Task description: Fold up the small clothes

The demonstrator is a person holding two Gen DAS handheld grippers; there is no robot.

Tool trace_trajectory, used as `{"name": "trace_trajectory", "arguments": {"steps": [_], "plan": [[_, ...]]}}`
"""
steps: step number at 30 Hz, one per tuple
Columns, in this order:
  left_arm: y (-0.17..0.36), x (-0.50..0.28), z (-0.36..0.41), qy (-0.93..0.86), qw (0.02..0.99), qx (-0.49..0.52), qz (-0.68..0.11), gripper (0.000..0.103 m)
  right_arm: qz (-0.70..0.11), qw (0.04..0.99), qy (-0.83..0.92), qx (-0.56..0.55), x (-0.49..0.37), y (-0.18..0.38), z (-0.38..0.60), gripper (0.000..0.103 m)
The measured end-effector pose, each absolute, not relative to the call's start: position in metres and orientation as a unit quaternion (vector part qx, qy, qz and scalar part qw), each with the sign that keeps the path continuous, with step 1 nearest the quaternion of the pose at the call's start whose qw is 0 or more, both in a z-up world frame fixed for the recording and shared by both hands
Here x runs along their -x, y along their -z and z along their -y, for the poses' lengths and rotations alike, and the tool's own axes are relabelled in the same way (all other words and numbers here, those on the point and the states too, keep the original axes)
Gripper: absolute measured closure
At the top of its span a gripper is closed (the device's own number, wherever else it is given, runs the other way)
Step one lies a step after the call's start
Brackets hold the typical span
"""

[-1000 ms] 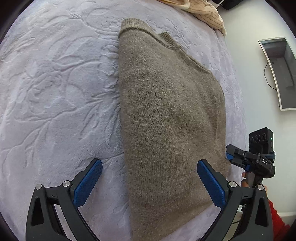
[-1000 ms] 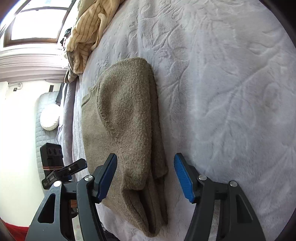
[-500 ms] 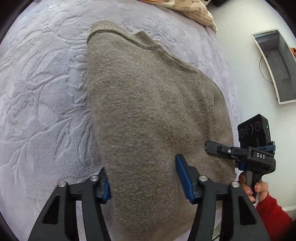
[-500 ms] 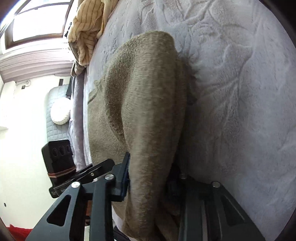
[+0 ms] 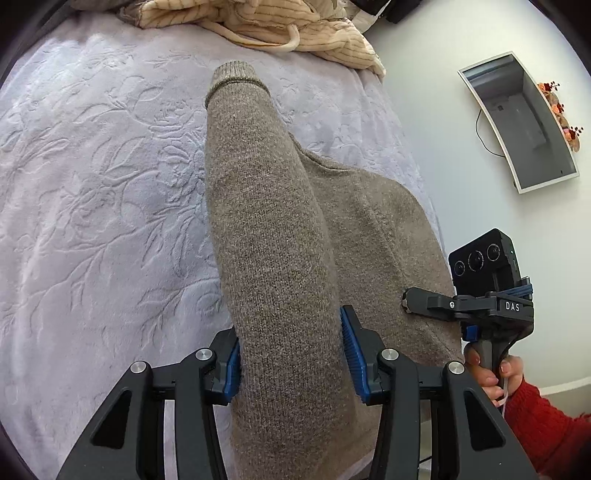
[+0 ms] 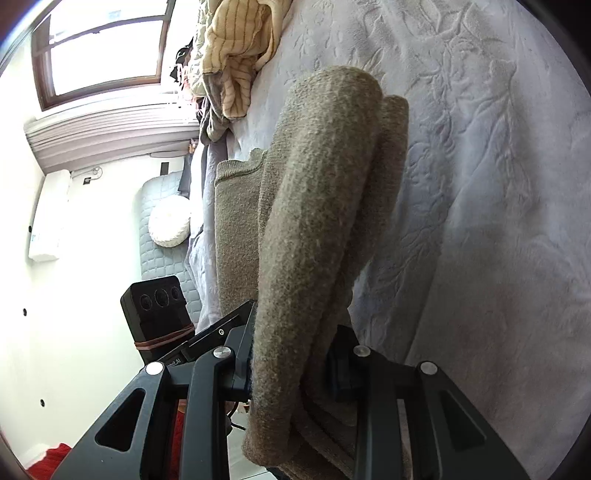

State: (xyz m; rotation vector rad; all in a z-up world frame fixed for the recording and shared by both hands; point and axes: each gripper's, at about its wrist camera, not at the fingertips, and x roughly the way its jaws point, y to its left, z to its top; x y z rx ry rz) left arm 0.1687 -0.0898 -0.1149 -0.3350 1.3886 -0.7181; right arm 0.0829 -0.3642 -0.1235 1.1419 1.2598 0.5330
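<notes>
Lying on a grey embossed bed cover (image 5: pixel 92 221): one brown knit sweater (image 5: pixel 280 258), partly folded. Left hand-held gripper (image 5: pixel 291 354) closed on a raised fold. Right hand-held gripper (image 6: pixel 291 369) likewise clamped on its edge. Striped cream garment (image 5: pixel 295 26) heaped beyond.

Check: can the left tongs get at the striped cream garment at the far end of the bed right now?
Probably not: the left tongs are shut on the brown sweater, and the striped cream garment lies well beyond it.

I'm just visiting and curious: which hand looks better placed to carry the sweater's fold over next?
Neither clearly: the left gripper and right gripper are both clamped on the brown sweater, lifting its near edge together.
</notes>
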Motion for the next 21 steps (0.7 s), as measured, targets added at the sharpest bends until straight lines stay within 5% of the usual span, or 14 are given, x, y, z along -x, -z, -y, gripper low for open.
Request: {"name": "trace_trajectory", "arguments": {"steps": [11, 21], "plan": [[0.083, -0.096, 0.003, 0.272, 0.722, 0.132, -0.622, 0.055, -0.570, 0.614, -0.264, -0.477, -0.059, 0.106, 0.279, 0.073], [0.113, -0.041, -0.059, 0.219, 0.719, 0.129, -0.647, 0.055, -0.616, 0.598, -0.270, -0.436, -0.061, 0.128, 0.198, 0.073]]}}
